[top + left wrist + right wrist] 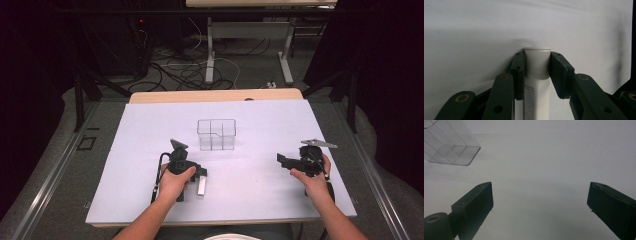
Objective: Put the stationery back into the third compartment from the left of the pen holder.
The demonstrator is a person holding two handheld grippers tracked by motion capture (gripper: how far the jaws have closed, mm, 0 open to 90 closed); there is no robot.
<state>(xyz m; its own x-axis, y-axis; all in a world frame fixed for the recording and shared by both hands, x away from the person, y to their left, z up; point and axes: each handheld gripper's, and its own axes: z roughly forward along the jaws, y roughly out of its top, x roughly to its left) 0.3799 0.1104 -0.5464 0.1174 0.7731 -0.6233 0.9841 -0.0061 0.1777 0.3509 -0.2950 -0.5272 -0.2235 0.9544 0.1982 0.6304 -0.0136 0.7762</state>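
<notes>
A white tube [537, 75] with a wide white cap lies on the white table sheet [150, 130]. In the left gripper view my left gripper [537, 58] has one black jaw against each side of the cap and is shut on the tube. The high view shows that tube [201, 186] under my left gripper [198, 176], near the table's front left. My right gripper [283, 161] is at the right, pointing left, held above the sheet. Its jaws stand wide apart with nothing between them, as the right gripper view shows [540, 192].
A clear plastic box [216, 134] with inner dividers stands at the middle of the sheet, beyond both grippers; its corner shows at the upper left of the right gripper view [451, 147]. Past the table's far wooden edge [215, 95] are cables and table legs on the floor.
</notes>
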